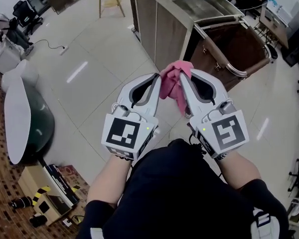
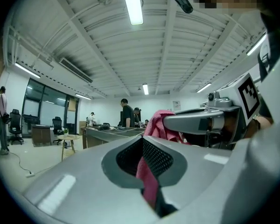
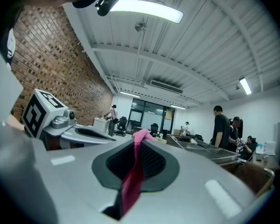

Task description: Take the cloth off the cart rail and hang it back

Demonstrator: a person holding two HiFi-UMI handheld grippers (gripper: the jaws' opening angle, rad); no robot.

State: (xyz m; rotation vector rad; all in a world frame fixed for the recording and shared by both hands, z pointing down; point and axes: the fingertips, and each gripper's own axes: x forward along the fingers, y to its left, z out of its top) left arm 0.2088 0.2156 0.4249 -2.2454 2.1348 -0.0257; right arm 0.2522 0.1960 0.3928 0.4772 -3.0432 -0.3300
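Close below the camera, the left hand-held gripper [image 1: 156,83] and the right hand-held gripper [image 1: 183,86] each clamp the bunched pink cloth [image 1: 170,78] between closed jaws, apart from the cart rail [image 1: 223,62] beyond

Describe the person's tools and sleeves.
Left tool and right tool are alike: pale grey curved shells with dark dimpled pads, each carrying a white cube with black square markers and a small green light. The person wears short dark sleeves.
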